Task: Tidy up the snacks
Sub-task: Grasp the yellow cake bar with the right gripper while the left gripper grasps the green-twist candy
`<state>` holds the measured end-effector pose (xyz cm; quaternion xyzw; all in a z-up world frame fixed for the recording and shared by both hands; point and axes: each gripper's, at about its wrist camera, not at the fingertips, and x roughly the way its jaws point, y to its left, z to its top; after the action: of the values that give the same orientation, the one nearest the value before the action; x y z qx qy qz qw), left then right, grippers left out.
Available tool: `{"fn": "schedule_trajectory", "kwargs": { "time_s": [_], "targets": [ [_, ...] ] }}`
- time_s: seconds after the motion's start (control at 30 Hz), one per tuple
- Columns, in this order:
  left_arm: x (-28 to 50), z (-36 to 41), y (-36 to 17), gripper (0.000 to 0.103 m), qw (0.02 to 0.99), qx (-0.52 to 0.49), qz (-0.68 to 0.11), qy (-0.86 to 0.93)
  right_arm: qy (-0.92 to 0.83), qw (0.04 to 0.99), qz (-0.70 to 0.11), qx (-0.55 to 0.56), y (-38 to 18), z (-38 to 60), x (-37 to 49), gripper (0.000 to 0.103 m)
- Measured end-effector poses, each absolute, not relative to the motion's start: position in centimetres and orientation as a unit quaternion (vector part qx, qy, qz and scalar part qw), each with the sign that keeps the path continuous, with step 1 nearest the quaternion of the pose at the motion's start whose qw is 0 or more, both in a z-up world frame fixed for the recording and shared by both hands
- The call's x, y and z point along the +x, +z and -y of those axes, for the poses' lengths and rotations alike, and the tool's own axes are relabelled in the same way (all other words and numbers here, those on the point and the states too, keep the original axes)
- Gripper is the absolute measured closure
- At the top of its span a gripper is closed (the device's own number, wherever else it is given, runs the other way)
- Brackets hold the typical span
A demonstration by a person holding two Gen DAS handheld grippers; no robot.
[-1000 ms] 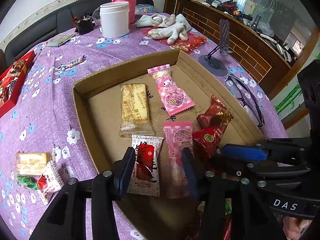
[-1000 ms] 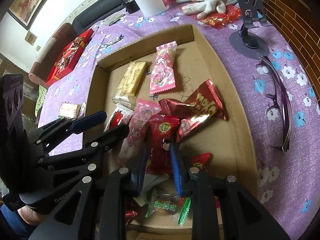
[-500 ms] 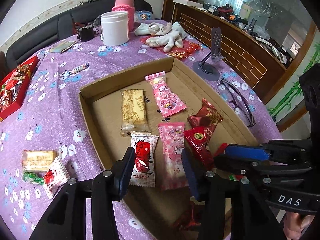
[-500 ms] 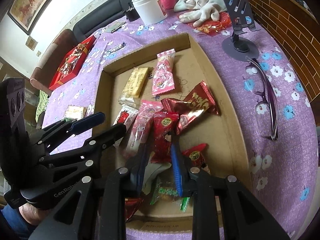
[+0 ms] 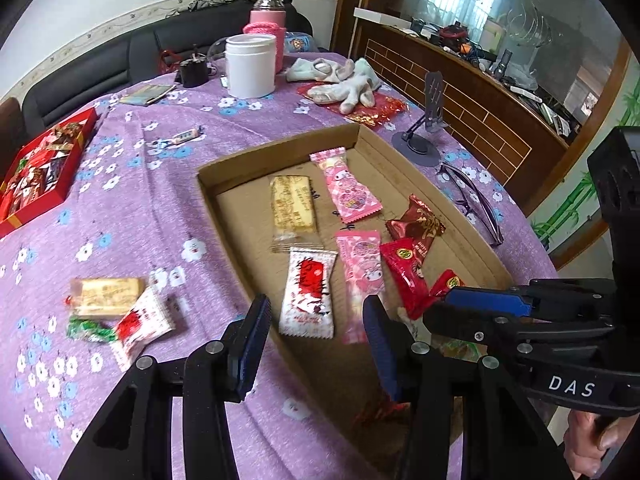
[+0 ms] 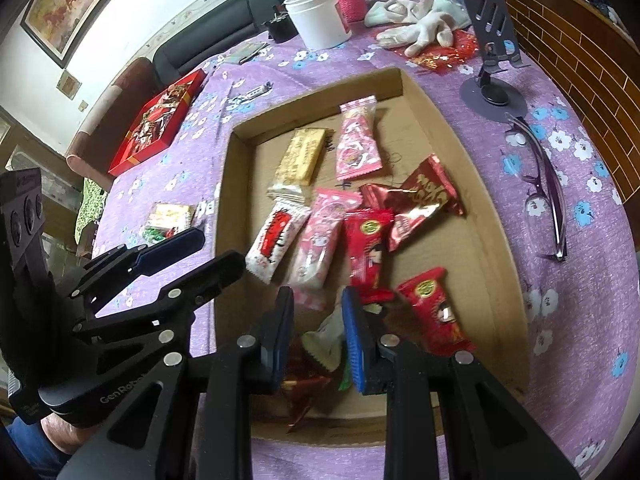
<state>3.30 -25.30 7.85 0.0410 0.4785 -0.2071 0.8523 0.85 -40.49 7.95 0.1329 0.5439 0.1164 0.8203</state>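
Left gripper (image 5: 316, 336) hangs over the near-left wall of the cardboard tray (image 5: 224, 232), jaws partly open and empty, the white-and-red packet (image 5: 307, 294) and a pink packet (image 5: 362, 276) lying below inside the tray; a yellow biscuit pack (image 5: 105, 297) and small sweets sit on the purple tablecloth (image 5: 132, 208) left of the tray. Right gripper (image 6: 318, 330), in its own view, stands above the tray's near end with jaws narrowly apart, gripping nothing, red packets (image 6: 367, 248) just beyond its tips, glasses (image 6: 548, 196) right of the tray.
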Motion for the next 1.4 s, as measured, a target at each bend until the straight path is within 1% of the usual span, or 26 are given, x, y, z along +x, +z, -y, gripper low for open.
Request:
{"fn": "schedule_trajectory", "kwargs": {
  "time_s": [0.27, 0.47, 0.83, 1.17, 1.4],
  "targets": [
    [2.0, 21.7, 8.4, 0.053, 0.861, 0.022, -0.473, -0.188, 0.131, 0.819, -0.544, 0.126, 8.5, 38.1, 0.9, 0.079],
    [1.3, 17.1, 8.1, 0.053, 0.865, -0.011, -0.476, -0.155, 0.145, 0.816, -0.546, 0.12, 8.7, 35.8, 1.2, 0.079],
    [-0.9, 6.8, 5.2, 0.052, 0.862, -0.077, -0.497, -0.06, 0.194, 0.794, -0.564, 0.113, 8.8, 30.0, 2.5, 0.079],
    [-3.3, 0.6, 3.8, 0.052, 0.857, -0.09, -0.507, -0.017, 0.256, 0.761, -0.589, 0.089, 7.2, 20.4, 6.5, 0.079],
    [-4.1, -2.0, 3.9, 0.052, 0.858, -0.079, -0.508, -0.019, 0.246, 0.764, -0.592, 0.077, 5.1, 16.2, 10.7, 0.079]
  ]
}}
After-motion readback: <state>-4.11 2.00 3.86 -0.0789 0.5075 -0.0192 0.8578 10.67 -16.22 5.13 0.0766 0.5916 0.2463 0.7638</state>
